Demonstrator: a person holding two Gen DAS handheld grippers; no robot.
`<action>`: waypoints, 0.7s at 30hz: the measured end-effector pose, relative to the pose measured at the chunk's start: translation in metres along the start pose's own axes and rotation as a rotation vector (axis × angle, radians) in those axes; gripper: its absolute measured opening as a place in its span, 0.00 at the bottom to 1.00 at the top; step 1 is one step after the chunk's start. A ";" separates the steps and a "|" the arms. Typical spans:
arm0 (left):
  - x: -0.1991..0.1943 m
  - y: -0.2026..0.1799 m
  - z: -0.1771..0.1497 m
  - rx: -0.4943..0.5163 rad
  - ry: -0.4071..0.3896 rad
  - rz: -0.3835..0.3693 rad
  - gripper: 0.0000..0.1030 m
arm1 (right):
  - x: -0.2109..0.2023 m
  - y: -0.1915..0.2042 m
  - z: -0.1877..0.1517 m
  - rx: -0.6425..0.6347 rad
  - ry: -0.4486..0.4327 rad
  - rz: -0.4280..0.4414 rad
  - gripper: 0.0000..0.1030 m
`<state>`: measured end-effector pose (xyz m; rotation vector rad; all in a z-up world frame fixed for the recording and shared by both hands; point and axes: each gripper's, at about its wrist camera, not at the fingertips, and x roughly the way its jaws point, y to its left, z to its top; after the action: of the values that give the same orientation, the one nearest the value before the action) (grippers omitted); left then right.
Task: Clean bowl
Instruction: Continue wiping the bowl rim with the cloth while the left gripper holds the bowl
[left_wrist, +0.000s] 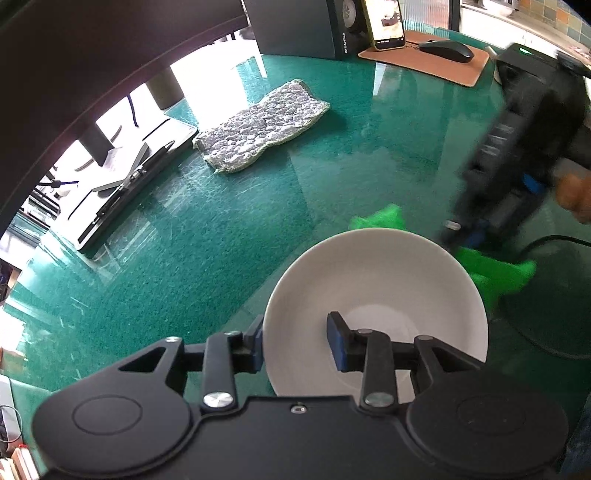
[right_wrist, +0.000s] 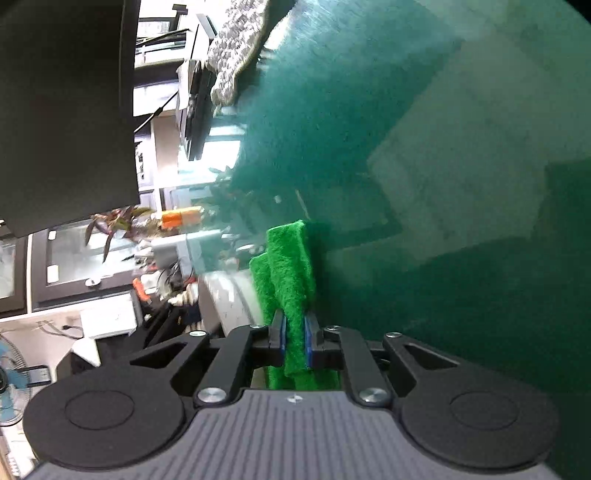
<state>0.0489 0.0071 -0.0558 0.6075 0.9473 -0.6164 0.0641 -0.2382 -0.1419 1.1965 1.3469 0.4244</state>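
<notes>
White bowl (left_wrist: 373, 295) rim sits between the left gripper's (left_wrist: 295, 345) jaws.

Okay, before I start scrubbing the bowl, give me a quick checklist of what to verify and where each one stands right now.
1. Right tool shut on the green scrub pad: ok.
2. Left tool straddling the white bowl rim, one finger inside, one outside: ok.
3. Left tool clamped firmly on the rim: cannot tell.
4. Pad inside the bowl: not ok, it is beside the far rim.
5. Bowl interior dirty or clean: cannot tell; no residue visible.
</notes>
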 end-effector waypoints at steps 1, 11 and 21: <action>0.000 0.000 0.000 0.000 0.000 0.002 0.33 | 0.010 0.010 0.012 -0.018 -0.013 0.020 0.10; -0.001 -0.003 0.000 0.064 -0.010 -0.029 0.35 | 0.018 0.021 0.015 -0.077 0.008 0.038 0.11; -0.001 0.012 -0.008 -0.124 -0.037 -0.075 0.36 | -0.017 -0.001 -0.020 -0.033 -0.078 0.003 0.11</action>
<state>0.0528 0.0210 -0.0563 0.4500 0.9693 -0.6284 0.0416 -0.2442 -0.1298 1.1769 1.2668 0.3968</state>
